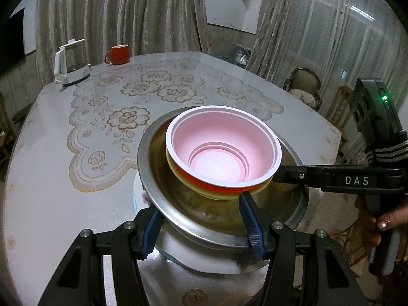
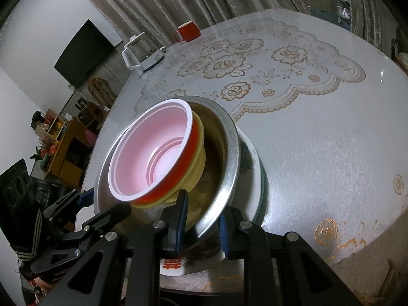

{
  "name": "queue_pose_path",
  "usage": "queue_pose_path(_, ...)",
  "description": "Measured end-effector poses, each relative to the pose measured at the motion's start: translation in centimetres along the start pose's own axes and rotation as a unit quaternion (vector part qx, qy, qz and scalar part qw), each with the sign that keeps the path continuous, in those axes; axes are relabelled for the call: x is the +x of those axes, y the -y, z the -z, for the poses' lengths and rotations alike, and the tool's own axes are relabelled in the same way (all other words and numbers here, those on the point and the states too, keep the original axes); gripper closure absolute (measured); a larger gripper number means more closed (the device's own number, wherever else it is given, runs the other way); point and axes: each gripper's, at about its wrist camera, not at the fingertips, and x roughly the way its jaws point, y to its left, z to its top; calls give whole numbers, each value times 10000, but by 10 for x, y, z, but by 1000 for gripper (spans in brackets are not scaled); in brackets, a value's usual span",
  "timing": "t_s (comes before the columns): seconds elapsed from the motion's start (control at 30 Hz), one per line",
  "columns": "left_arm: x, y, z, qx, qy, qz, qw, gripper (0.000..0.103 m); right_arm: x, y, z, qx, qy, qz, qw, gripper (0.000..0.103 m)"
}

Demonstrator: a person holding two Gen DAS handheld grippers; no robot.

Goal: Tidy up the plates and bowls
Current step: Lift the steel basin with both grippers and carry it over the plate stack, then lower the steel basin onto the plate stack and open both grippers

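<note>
A red bowl with a pink inside (image 1: 224, 150) (image 2: 150, 153) is nested in a yellow bowl (image 1: 216, 195) (image 2: 196, 163). Both stand inside a wide steel bowl (image 1: 204, 229) (image 2: 229, 153). Under the steel bowl is a white plate (image 1: 183, 257) (image 2: 255, 168); whether the bowl touches it I cannot tell. My left gripper (image 1: 199, 204) (image 2: 107, 201) holds the steel bowl's near rim, one pad outside and one inside. My right gripper (image 2: 204, 204) (image 1: 280, 177) is shut on the rim on the right side, inner finger close beside the yellow bowl.
The round table (image 1: 51, 165) carries a lace floral cloth. A white kettle (image 1: 71, 63) and a red mug (image 1: 117, 54) stand at its far left edge. Chairs (image 1: 303, 86) stand beyond the right edge. A person's hand (image 1: 382, 219) holds the right gripper's handle.
</note>
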Motion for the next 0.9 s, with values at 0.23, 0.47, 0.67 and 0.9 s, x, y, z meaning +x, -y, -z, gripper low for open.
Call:
queue_pose_path(0.23,1,-1,3,-71,8,0,10000,44,2,-1,0,-25,-16,28,10000,80)
queue_pose_path(0.47,3,-4,7,-162,8,-16,9999,44,1,-6,2,-81,-61,63,9999,78)
queue_pose_path(0.67,4,-5,10,-156,-14,-46,9999,45,-4,-2,8,-4,-67,-150,9999,76)
queue_pose_path(0.9,2,-5,12,-172,1,-29,9998,45,-7,-3,12,-114,18,-154,9998,81)
